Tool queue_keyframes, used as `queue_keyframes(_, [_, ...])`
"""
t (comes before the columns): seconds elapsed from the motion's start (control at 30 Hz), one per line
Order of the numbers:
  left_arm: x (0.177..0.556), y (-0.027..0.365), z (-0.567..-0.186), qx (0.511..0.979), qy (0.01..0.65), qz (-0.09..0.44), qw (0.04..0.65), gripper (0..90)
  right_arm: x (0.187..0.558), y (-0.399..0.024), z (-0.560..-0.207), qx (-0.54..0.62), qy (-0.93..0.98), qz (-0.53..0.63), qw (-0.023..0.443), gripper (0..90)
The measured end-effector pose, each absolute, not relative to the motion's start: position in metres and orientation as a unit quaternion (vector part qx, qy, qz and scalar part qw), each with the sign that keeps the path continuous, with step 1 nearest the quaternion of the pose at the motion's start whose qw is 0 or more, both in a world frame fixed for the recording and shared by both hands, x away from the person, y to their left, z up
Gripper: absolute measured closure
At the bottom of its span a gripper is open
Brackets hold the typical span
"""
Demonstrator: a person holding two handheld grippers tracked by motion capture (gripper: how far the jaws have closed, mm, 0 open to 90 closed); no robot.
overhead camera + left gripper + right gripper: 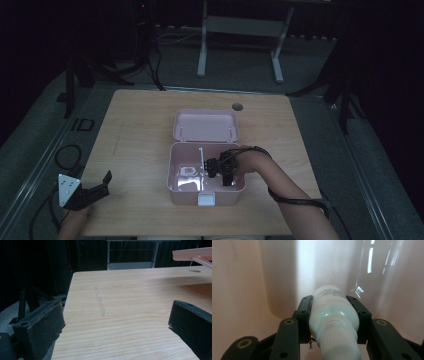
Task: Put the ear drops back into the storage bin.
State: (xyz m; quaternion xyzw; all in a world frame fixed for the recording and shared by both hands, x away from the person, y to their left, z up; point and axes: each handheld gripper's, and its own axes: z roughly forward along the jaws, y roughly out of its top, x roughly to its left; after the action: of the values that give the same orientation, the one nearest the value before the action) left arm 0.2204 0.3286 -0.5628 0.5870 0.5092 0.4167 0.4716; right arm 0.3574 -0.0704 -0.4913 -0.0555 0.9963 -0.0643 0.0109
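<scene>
Surface: light wood-grain table point(140, 130), rectangular, with 1 round grommet hole point(237, 106) near the far edge. In the left gripper view a faint pencil-like streak point(100, 303) runs along the grain. Room is dim; grey floor around the table, black cables point(67, 157) on the floor at left, a white frame point(240, 35) with 2 legs beyond the far edge.

On the table, near centre: 1 pink box point(186, 197), open, lid point(205, 125) tipped back and standing behind it. White latch point(206, 199) on the front wall. A thin white divider point(201, 167) splits the interior into 2 compartments, left and right.

Right gripper point(226, 172): inside the box's right compartment, just beside the divider. The person's right forearm point(280, 182) enters from bottom right and angles up-left over the box's right rim, wrist bent down into the box; a black cable loops along the arm. In the right gripper view the 2 black jaws are clamped on either side of a white bottle point(333, 315), pads pressing its shoulder, ribbed cap toward the camera, base pointing at the pink inner wall. Whether the bottle touches the box floor cannot be told.

Left gripper point(92, 192): at the table's near-left corner, well apart from the box, grey 3-cornered plate on top, hand at the bottom edge. In the left gripper view point(115, 325) its 2 jaws stand wide apart, nothing between them, bare wood ahead and the box lid's edge at upper right.
</scene>
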Motion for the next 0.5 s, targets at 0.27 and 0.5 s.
queue_keyframes(0.27, [0.2202,0.3284,-0.5629,0.587,0.508,0.417,0.472,0.4,0.3621,-0.0687,-0.4967,-0.048,0.996,-0.074,0.003,59.4])
queue_keyframes(0.5, [0.2202,0.3283,-0.5629,0.587,0.508,0.417,0.472,0.4,0.3623,-0.0686,-0.4969,-0.049,0.996,-0.076,0.0,58.6])
